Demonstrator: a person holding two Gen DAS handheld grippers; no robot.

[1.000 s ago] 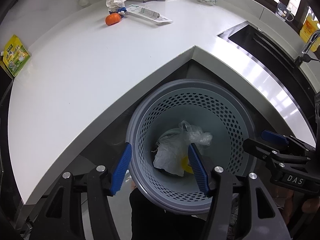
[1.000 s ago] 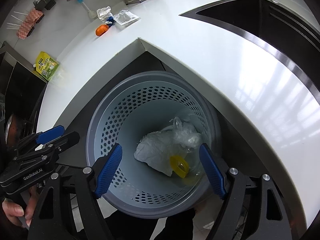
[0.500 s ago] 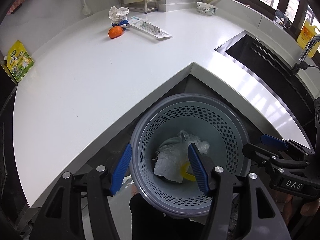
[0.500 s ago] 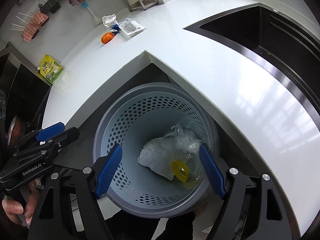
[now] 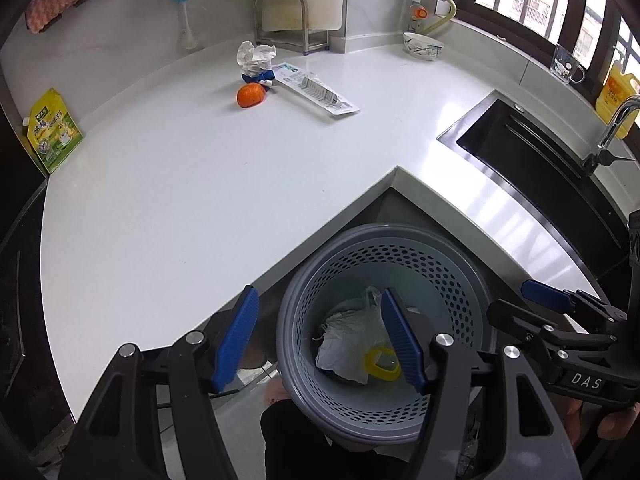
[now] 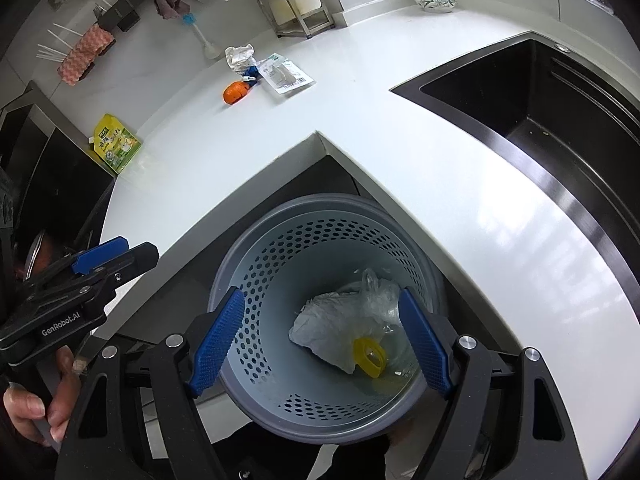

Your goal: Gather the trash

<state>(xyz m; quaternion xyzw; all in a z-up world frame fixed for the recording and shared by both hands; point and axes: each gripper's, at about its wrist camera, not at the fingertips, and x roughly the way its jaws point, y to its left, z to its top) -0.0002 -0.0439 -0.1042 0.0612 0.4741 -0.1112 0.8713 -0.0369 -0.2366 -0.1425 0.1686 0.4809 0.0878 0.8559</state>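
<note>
A grey perforated waste basket (image 5: 460, 280) (image 6: 256, 256) stands on the floor in the counter's inner corner. It holds a crumpled white plastic bag (image 5: 348, 336) (image 6: 336, 320) and a yellow ring (image 5: 382, 364) (image 6: 370, 354). My left gripper (image 5: 319, 292) hangs above its rim, jaws opening, nothing between them. My right gripper (image 6: 320, 292) is open and empty over the basket too. Far back on the white counter lie crumpled paper (image 5: 256, 54) (image 6: 239, 56), an orange piece (image 5: 250, 95) (image 6: 235, 92), a flat wrapper (image 5: 316, 90) (image 6: 286, 74) and a green pouch (image 5: 54, 130) (image 6: 116, 144).
A dark sink (image 5: 540, 168) with a tap (image 5: 616, 124) is set into the counter at the right. At the back stand a bowl (image 5: 423, 46), a metal rack (image 5: 280, 20), a glass mug (image 5: 566, 64) and a yellow bottle (image 5: 618, 92).
Both grippers have risen from the basket, which now looks smaller, and more of the counter and back wall shows. The left jaws stand slightly wider.
</note>
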